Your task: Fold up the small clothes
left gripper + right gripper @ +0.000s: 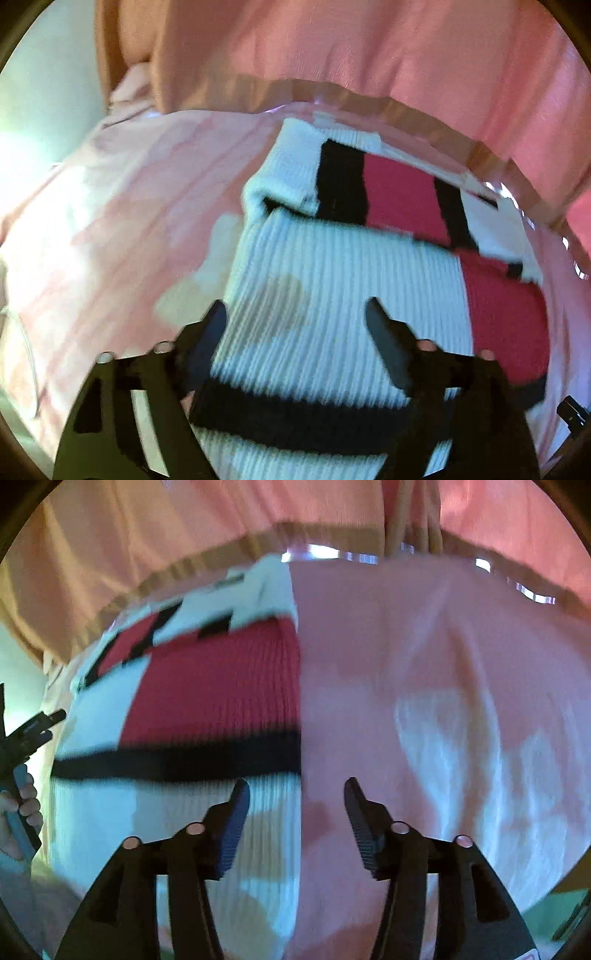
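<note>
A ribbed knit garment (332, 273) in white, red and black blocks lies folded on a pale pink cloth (122, 229). My left gripper (295, 314) hovers over its white part, jaws wide apart and nothing between them. In the right wrist view the same garment (207, 701) fills the left half, its straight folded edge running down the middle. My right gripper (295, 794) stands open above that edge, one finger over the knit, the other over the pink cloth (424, 686). Both views are blurred.
A pink curtain-like fabric (406, 55) hangs behind the surface, along a tan taped border (369, 99). At the left edge of the right wrist view a person's hand (26, 805) holds the other gripper's handle. A dark object (572, 413) shows at the left wrist view's right edge.
</note>
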Tool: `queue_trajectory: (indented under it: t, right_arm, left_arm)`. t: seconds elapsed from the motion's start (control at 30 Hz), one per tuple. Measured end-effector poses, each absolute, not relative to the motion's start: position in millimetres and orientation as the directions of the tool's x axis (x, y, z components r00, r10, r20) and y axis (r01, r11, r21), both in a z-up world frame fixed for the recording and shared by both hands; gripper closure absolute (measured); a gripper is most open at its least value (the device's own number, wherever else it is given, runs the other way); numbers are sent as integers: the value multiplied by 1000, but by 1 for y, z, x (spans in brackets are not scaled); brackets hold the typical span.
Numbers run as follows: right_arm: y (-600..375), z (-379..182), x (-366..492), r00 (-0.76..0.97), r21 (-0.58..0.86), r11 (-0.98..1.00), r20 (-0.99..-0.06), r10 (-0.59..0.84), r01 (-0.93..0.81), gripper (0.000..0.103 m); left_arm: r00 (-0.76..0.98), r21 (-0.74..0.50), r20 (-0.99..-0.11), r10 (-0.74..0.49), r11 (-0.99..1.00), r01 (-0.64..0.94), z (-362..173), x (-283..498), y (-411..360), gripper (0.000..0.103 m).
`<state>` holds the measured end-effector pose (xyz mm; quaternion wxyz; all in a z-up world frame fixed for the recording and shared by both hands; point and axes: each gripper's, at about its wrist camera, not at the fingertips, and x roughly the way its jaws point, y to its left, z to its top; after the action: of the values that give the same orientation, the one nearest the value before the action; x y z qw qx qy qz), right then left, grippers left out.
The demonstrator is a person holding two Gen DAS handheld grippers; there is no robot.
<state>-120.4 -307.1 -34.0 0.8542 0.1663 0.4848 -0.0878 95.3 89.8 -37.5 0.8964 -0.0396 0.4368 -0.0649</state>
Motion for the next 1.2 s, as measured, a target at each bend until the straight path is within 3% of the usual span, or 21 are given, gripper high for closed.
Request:
queue_trajectory:
  t: [0.07,0.2,0.37,0.47,0.73,0.8,0.87,0.9,1.03,1.2]
  right_arm:
    - [-302,-47,-136,508,223,927,-861,42,302,49]
    - [-296,-64,-165,488,309,911,-860,145,274,47]
    - [-277,-62,-184,527,289,935,-838,143,207,40]
    - [-269,-62,-195,552,324,932,-812,187,160,40]
    - [-266,-64,-195,593,391,909,-769,237,144,43]
    - [-266,-65,-193,606,390,907,-764,222,159,53]
    - [-266,-66,-190,613,391,905,-760,214,169,70]
    - [-267,-68,-189,609,401,901,-761,224,169,91]
    - [-274,-63,-190,628,453,873,-736,252,180,96]
    - [-290,-22,-213,703,463,871,-674,226,164,97]
  left_arm:
    - [613,-133,-775,-152,988,76,-41,73,96,17]
    - [604,-161,-781,-158,986,49,-53,28,113,15]
    - [587,-226,-789,-181,974,-4,-65,-17,136,14]
    - [580,-285,-789,-204,957,-50,-76,-32,149,14]
    - [600,-261,-777,-192,965,-28,-78,-37,145,12]
    - [594,-260,-777,-207,965,-4,-77,-37,141,22]
    - [586,-254,-778,-225,967,32,-76,-36,137,49]
    - [583,-253,-780,-228,967,38,-76,-36,136,55]
    - [562,-274,-791,-240,961,25,-74,-36,141,95]
    - [571,-313,-764,-301,946,80,-43,-58,138,97]
